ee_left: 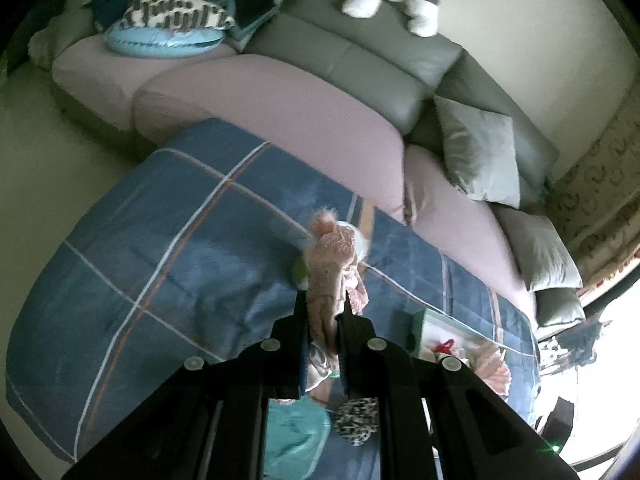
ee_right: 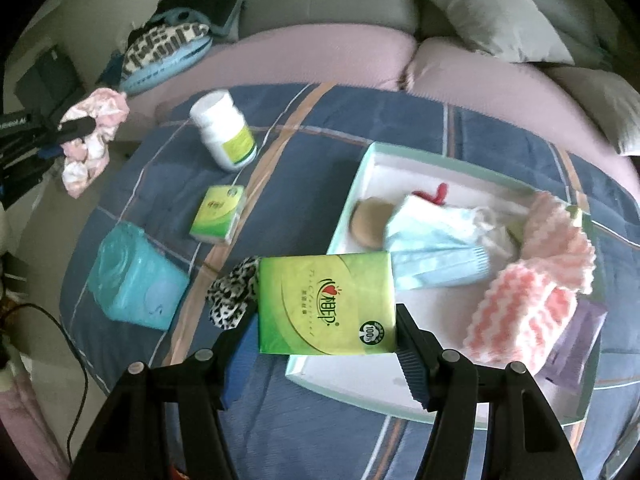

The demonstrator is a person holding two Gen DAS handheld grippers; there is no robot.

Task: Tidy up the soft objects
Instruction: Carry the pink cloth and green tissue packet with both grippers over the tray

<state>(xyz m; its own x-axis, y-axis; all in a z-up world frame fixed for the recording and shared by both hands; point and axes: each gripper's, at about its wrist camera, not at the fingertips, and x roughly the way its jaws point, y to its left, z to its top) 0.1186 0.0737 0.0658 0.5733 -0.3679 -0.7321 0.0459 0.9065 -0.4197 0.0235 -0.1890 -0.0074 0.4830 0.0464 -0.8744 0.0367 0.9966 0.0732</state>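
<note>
Nearest the right wrist camera, the right gripper [ee_right: 326,330] has its jaws clamped on the two sides of a flat green tissue pack with red lettering [ee_right: 326,302], held in the air over the near left corner of the tray. Nearest the left wrist camera, the left gripper [ee_left: 323,310] has its jaws pressed together on a pink and white crumpled fabric scrunchie [ee_left: 330,268], which hangs lifted off the surface; in the right wrist view the same scrunchie [ee_right: 94,140] shows far to the left, beyond the blanket's edge.

Behind everything stands a grey leather sofa with mauve-covered seat cushions [ee_left: 280,104]. In front of it spreads a blue quilted blanket with white and orange stripes [ee_right: 304,120]. On the blanket's right part lies a shallow white tray with a pale green rim [ee_right: 362,172]. Inside it are a pink and white zigzag knitted cloth [ee_right: 536,284], draped over the far and right rim, a light blue face mask [ee_right: 432,248] just beside it, a round tan pad [ee_right: 368,220] partly under the mask, a small red thing behind them that is too blurred to tell, and a lilac packet [ee_right: 580,340] at the right rim.

Left of the tray, on the blanket, lie a turquoise plastic-wrapped pack [ee_right: 132,272], a white plastic bottle with a green label [ee_right: 224,132] on its side, a black and white leopard-print scrunchie [ee_right: 234,292] touching the held pack's left edge in the picture, and a small green tissue pack [ee_right: 218,214].
</note>
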